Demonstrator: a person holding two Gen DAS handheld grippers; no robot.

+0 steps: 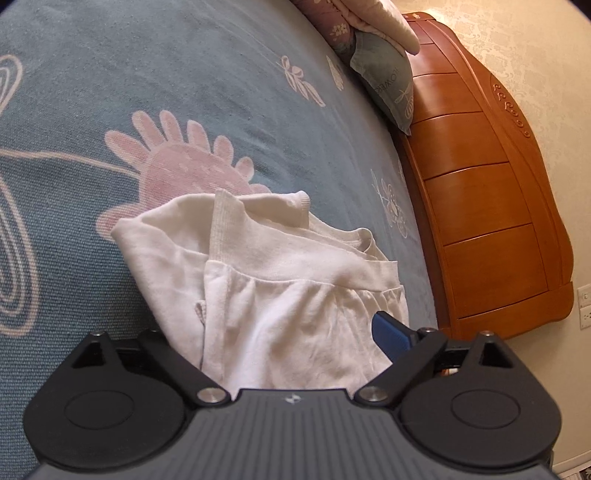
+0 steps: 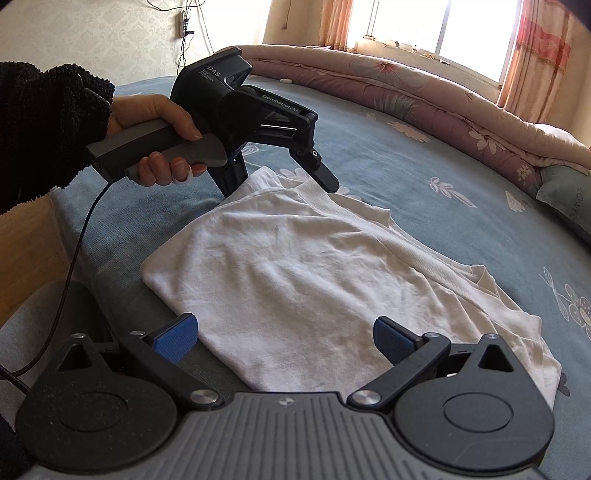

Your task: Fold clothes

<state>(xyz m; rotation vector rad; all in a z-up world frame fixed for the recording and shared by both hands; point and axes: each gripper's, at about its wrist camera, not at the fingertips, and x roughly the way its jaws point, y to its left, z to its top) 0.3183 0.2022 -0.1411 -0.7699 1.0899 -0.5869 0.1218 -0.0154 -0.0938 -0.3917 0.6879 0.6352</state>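
Observation:
A white T-shirt (image 2: pixel 314 266) lies partly folded on the blue bed cover (image 2: pixel 424 192), near the bed's edge. In the left wrist view the shirt (image 1: pixel 280 295) fills the space between my left gripper's (image 1: pixel 280 332) wide-spread fingers; only the right blue pad (image 1: pixel 391 332) shows, the left is hidden under cloth. From the right wrist view the left gripper (image 2: pixel 280 188) stands over the shirt's far end, fingers spread either side of the cloth. My right gripper (image 2: pixel 284 339) is open, its blue pads (image 2: pixel 177 338) apart over the shirt's near edge, holding nothing.
A wooden headboard (image 1: pixel 480 206) runs along the bed's right side with a pillow (image 1: pixel 388 81) against it. A rolled pink quilt (image 2: pixel 424 99) lies along the far side under a window (image 2: pixel 443 33). A cable (image 2: pixel 74 266) hangs from the left gripper's handle.

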